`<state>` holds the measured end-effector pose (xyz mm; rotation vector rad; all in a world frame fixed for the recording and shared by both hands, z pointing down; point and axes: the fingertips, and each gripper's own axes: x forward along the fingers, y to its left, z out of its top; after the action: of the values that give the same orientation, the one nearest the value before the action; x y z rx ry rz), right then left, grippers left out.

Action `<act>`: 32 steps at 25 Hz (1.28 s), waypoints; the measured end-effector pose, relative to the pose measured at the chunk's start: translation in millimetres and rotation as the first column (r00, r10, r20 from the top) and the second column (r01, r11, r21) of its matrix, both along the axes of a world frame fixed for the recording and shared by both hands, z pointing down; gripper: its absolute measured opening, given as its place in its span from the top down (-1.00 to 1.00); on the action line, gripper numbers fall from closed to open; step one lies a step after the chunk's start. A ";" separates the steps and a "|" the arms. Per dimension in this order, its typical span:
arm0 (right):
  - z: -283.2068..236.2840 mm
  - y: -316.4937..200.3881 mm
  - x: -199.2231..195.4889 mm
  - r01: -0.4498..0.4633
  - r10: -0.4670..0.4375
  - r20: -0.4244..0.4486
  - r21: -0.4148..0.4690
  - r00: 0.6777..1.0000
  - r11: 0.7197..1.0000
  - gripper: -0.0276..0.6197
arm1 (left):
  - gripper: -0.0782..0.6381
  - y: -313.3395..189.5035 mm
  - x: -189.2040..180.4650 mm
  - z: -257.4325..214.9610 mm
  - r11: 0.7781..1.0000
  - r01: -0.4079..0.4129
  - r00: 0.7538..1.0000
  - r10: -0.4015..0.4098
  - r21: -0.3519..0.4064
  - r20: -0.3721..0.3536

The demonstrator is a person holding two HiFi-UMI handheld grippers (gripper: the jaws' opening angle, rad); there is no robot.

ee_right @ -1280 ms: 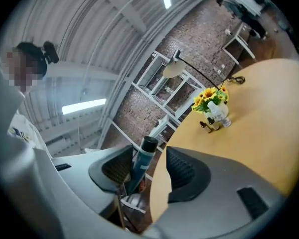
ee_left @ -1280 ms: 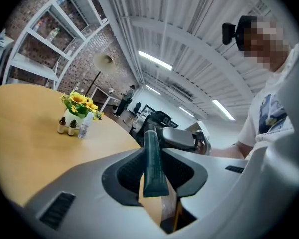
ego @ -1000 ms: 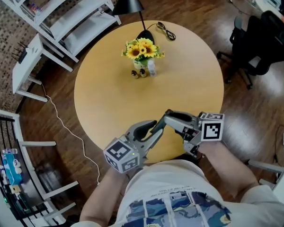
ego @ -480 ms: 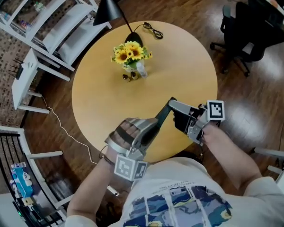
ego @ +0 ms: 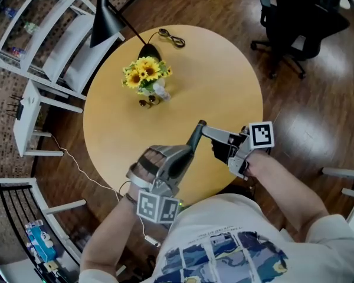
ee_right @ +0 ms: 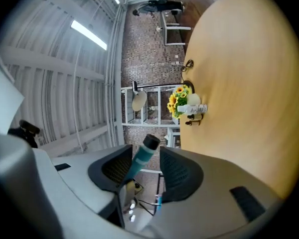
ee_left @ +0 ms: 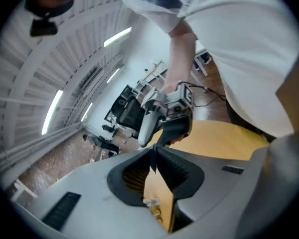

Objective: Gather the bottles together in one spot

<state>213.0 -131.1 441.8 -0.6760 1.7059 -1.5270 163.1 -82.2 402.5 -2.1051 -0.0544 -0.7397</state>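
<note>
A slim teal bottle with a black cap stands between the jaws of my right gripper, whose pads stand clear of it after just opening. My left gripper has just closed and is shut on the bottle's other end, over the near edge of the round table. The right gripper faces it from the right. At the table's far side a clear bottle and small brown bottles stand beside a vase of sunflowers.
A black lamp leans over the table's far edge, with a coiled cable beside it. White shelves stand at the far left. An office chair is on the wooden floor at the far right.
The left gripper has rolled over, its marker cube now toward the person, and its jaws have closed. The right gripper's jaws have parted. Both grippers shifted a little left.
</note>
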 end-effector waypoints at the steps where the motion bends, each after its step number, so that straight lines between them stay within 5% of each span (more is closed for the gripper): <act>1: 4.0 0.0 3.3 -0.008 0.008 -0.062 0.006 0.998 1.000 0.28 | 0.64 -12.2 3.8 1.2 0.997 0.050 0.999 -0.050 -0.062 -0.003; 4: 21.2 3.5 14.1 -0.017 0.027 -0.339 0.031 0.941 0.999 0.15 | 0.64 -58.3 13.7 19.5 0.944 0.223 0.975 -0.219 -0.242 0.044; 6: 27.6 6.9 23.2 -0.013 0.064 -0.581 0.091 0.811 0.996 0.15 | 0.64 -92.0 21.0 41.1 0.866 0.342 0.939 -0.326 -0.364 0.106; 8: 27.9 10.6 28.5 0.034 0.124 -0.793 0.179 0.597 0.983 0.07 | 0.64 -124.6 29.3 64.2 0.728 0.459 0.885 -0.425 -0.509 0.190; 10: 28.7 14.9 30.0 0.097 0.182 -0.905 0.236 0.385 0.967 0.07 | 0.64 -156.8 37.1 85.8 0.543 0.557 0.814 -0.506 -0.628 0.285; 11: 30.6 17.2 30.0 0.121 0.200 -0.928 0.248 0.315 0.961 0.05 | 0.64 -173.7 40.4 95.6 0.453 0.595 0.776 -0.540 -0.664 0.326; 13: 37.9 23.0 29.6 0.146 0.204 -0.947 0.244 0.249 0.959 0.05 | 0.64 -207.2 47.5 111.1 0.319 0.647 0.706 -0.594 -0.692 0.386; 15: 48.2 29.9 30.9 0.156 0.188 -0.959 0.223 0.214 0.962 0.05 | 0.64 -234.5 56.7 122.8 0.257 0.685 0.659 -0.616 -0.681 0.431; 17: 58.3 36.1 34.9 0.163 0.176 -0.968 0.206 0.178 0.965 0.05 | 0.64 -253.2 65.6 135.1 0.229 0.721 0.629 -0.612 -0.654 0.479; 19: 66.7 40.1 41.5 0.158 0.169 -0.973 0.194 0.159 0.968 0.05 | 0.64 -268.6 72.0 146.7 0.224 0.754 0.603 -0.608 -0.618 0.516; 24: 79.6 41.7 64.4 0.095 0.151 -0.971 0.171 0.187 0.981 0.05 | 0.64 -284.2 78.9 169.7 0.222 0.805 0.564 -0.576 -0.551 0.592; 29: 84.4 42.9 72.1 0.063 0.139 -0.967 0.156 0.213 0.986 0.05 | 0.64 -277.8 80.0 181.2 0.273 0.826 0.554 -0.555 -0.494 0.621; 32: 84.6 44.0 71.3 0.067 0.140 -0.966 0.158 0.216 0.985 0.05 | 0.63 -277.1 81.1 185.4 0.284 0.830 0.551 -0.549 -0.480 0.628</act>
<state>284.3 -87.1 526.4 -1.8780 2.6378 -0.7786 244.2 -359.3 587.9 -2.7482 0.5486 -1.9437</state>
